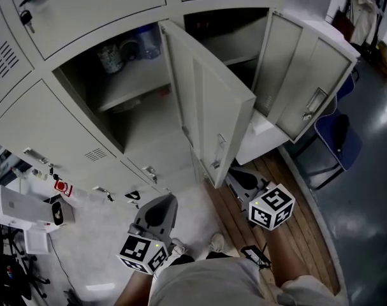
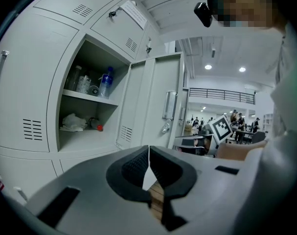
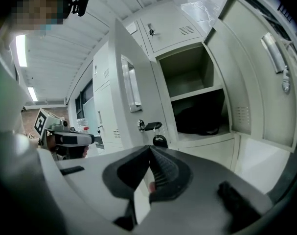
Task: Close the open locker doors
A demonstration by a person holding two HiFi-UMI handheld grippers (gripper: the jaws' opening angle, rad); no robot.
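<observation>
Overhead, the head view shows a grey locker bank [image 1: 65, 132] with two doors standing open. The central door [image 1: 212, 107] swings out from the left open compartment and projects toward the viewer. The right-hand door [image 1: 308, 81] stands wide open from the neighbouring compartment, angled away to the right.

Both grippers are held low in front of the lockers, and neither touches a door. The left gripper [image 1: 166, 201] sits below the left compartment, over pale floor. The right gripper [image 1: 236, 174] appears near the lower free edge of the central door, above a strip of wooden flooring [image 1: 295, 222].

In the left gripper view, the jaws are pressed together tip to tip with nothing between them. They point toward the left compartment, where a blue-capped bottle [image 2: 105, 82] stands among jars on the upper shelf [image 2: 87, 98].

In the right gripper view, the jaws likewise meet and hold nothing. Ahead of them a key [image 3: 150, 126] sits in the central door's lock, and a dark bag [image 3: 197, 116] fills the lower part of the right compartment. A blue chair [image 1: 336, 139] stands to the right of the lockers.
</observation>
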